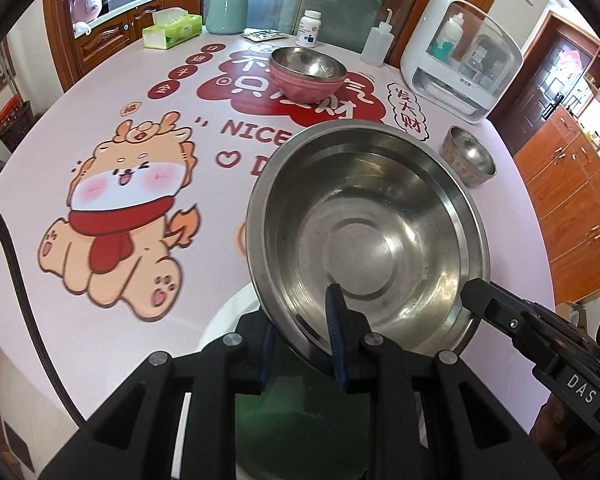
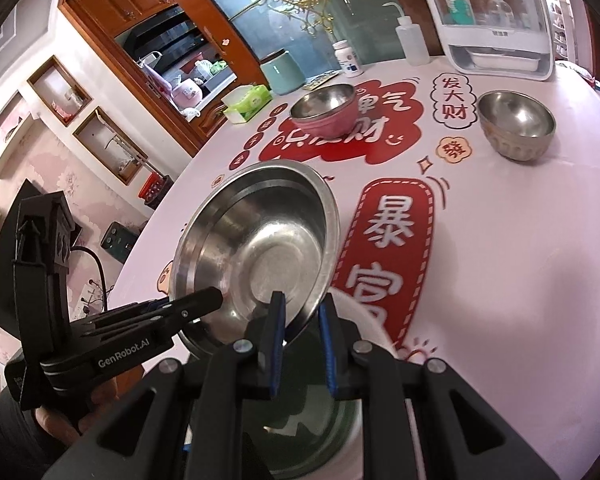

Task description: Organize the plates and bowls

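A wide steel basin [image 1: 364,224] [image 2: 260,240] hangs tilted above the table, held from two sides. My left gripper [image 1: 300,320] [image 2: 212,298] is shut on its near rim, one blue pad inside and one beneath. My right gripper [image 2: 302,308] [image 1: 476,292] is shut on the rim at the other side. Under the basin sits a white dish with a green inside [image 1: 228,312] [image 2: 360,312], mostly hidden. A pink bowl with a steel lining [image 1: 308,76] [image 2: 324,114] stands at the back. A small patterned steel bowl [image 1: 468,156] [image 2: 516,124] stands to the right.
The round table [image 1: 100,128] [image 2: 520,260] has a pink printed cover. Along its far edge stand a green tissue box [image 1: 172,28], a teal jar [image 1: 228,10], a pill bottle [image 1: 309,28], a squeeze bottle [image 1: 376,44] and a white case with a clear lid [image 1: 460,60].
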`<action>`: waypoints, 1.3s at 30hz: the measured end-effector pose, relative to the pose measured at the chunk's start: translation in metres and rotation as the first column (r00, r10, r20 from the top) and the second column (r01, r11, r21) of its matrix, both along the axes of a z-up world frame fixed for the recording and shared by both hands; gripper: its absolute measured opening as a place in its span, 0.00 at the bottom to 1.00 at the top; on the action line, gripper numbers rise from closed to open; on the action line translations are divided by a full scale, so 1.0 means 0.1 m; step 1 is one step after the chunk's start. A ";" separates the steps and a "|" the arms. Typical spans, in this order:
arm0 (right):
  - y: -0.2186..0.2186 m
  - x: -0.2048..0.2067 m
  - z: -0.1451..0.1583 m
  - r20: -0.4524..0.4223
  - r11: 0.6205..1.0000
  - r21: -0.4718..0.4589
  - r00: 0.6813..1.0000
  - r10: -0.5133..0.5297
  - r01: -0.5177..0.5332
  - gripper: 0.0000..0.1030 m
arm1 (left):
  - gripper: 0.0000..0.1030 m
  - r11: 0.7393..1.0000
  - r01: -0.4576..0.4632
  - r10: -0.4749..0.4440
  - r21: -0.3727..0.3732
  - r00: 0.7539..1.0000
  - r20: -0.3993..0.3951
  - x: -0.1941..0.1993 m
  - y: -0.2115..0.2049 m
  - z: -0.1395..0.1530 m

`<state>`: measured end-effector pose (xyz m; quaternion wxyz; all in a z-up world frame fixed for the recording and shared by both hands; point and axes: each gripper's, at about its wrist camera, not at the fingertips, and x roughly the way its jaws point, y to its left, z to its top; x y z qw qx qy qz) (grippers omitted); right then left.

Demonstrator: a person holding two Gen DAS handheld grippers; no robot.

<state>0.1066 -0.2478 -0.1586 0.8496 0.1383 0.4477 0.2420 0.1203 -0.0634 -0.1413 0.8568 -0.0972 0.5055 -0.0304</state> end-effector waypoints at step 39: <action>1.87 -0.47 -0.22 -0.079 0.999 -0.043 0.997 -0.013 0.010 0.17 | 0.23 0.995 0.099 -0.097 0.012 0.988 -0.120 -0.36 1.84 -0.27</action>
